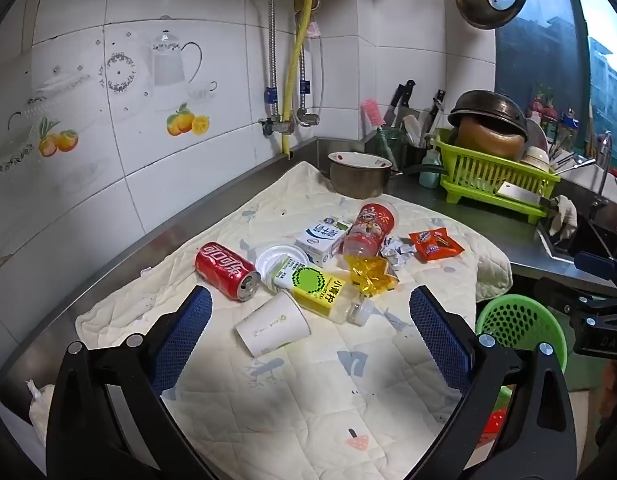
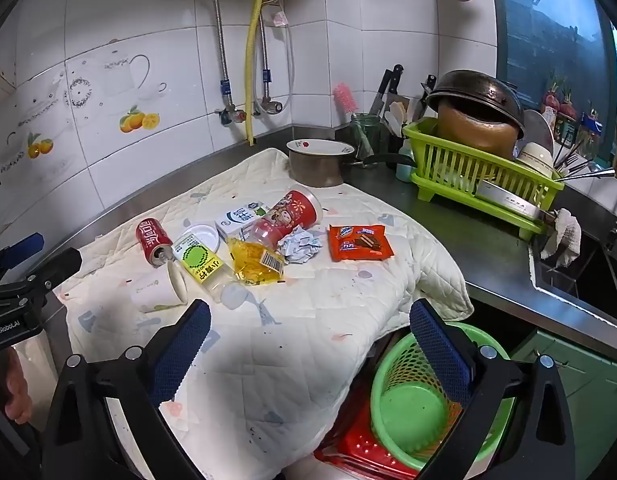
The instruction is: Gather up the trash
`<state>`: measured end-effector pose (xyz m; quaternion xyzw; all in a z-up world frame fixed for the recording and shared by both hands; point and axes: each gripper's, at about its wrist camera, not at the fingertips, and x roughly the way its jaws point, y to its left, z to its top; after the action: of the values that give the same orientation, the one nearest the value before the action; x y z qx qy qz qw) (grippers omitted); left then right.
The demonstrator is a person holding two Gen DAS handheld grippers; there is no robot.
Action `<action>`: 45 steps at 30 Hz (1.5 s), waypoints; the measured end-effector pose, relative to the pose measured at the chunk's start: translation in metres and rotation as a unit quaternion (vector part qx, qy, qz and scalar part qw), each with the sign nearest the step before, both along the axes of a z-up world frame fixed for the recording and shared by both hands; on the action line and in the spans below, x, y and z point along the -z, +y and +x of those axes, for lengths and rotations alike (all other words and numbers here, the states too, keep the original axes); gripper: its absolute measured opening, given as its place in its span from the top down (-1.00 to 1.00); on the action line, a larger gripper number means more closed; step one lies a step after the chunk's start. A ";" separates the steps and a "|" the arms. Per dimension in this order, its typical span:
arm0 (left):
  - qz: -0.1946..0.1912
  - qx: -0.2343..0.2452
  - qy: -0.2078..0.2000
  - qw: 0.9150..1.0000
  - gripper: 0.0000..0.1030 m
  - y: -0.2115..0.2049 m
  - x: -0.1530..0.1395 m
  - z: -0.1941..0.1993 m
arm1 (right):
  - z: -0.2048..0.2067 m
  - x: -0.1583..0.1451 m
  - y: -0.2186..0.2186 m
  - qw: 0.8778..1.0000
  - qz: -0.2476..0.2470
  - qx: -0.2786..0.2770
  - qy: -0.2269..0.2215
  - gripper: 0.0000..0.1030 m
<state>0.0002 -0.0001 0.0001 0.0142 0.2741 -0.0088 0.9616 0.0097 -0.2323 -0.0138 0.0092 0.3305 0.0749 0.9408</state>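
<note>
Trash lies on a quilted cloth [image 1: 292, 392] [image 2: 316, 320]: a red cola can [image 1: 225, 265] [image 2: 152, 239], a white paper cup [image 1: 273, 329] [image 2: 158, 286] on its side, a clear bottle with a yellow label [image 1: 314, 290] [image 2: 200, 266], a milk carton [image 1: 322, 238] [image 2: 240, 216], a red snack cup [image 1: 372, 224] [image 2: 292, 212], a yellow wrapper [image 1: 370, 274] [image 2: 256, 262], crumpled paper [image 1: 396, 250] [image 2: 300, 244] and an orange biscuit packet [image 1: 435, 244] [image 2: 359, 242]. My left gripper [image 1: 310, 308] is open just short of the paper cup. My right gripper [image 2: 310, 320] hangs open over the cloth's near edge.
A green mesh bin [image 2: 420, 408] [image 1: 520, 324] stands below the counter's edge on a red tray [image 2: 360, 452]. Behind the trash are a metal pot [image 1: 360, 174] [image 2: 318, 162], a green dish rack [image 1: 496, 176] [image 2: 480, 172] with bowls, knives and a sink [image 2: 580, 276] at right.
</note>
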 end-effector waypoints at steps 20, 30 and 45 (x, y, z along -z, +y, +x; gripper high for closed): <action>0.002 -0.006 -0.009 1.000 -0.90 0.005 -0.003 0.002 | -0.003 -0.005 0.000 1.000 0.004 -0.002 -0.007 -0.88; 0.004 -0.004 -0.008 1.000 -0.90 0.002 0.000 0.001 | -0.006 -0.006 0.003 1.000 -0.003 -0.009 -0.016 -0.88; -0.004 -0.007 -0.005 1.000 -0.90 0.002 0.003 0.002 | -0.004 -0.006 0.008 1.000 -0.001 -0.010 -0.017 -0.88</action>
<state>0.0025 0.0024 -0.0028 0.0088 0.2692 -0.0032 0.9630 0.0061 -0.2244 -0.0076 0.0032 0.3150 0.0843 0.9453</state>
